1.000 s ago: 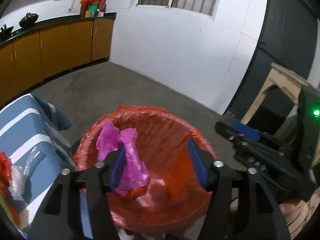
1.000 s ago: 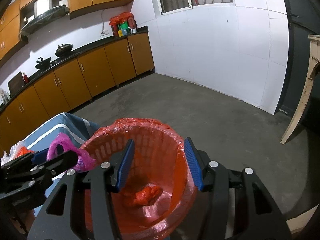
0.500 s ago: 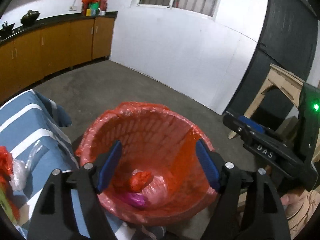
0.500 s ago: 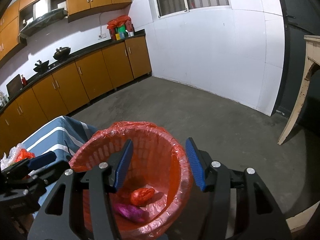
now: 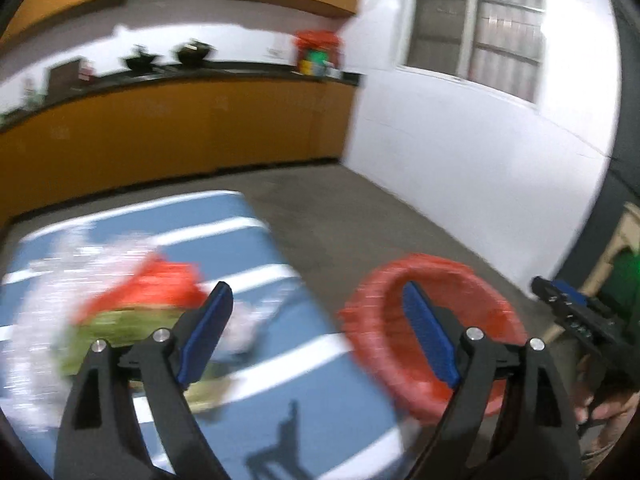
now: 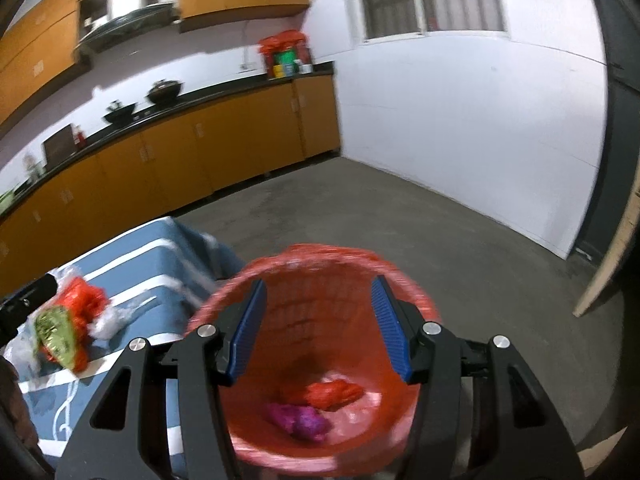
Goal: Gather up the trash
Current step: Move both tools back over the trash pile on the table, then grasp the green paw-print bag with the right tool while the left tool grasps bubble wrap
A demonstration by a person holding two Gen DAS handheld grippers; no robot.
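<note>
- R gripper (image 6: 316,328) over the red basket (image 6: 420,304), jaws wide apart, nothing btwn them
- Basket lined w/ red bag; inside: purple wad (image 6: 298,420) touching crumpled red wad (image 6: 334,394)
- Blue striped table (image 6: 160,256) just left of basket
- On table: red bag (image 6: 82,300), green wrapper (image 6: 56,330), clear plastic (image 6: 114,316), bunched together

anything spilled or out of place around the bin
Nothing spilled. The red bin stands upright beside the table, holding a purple wrapper and a red one. A heap of wrappers and clear plastic waits on the table.
</note>
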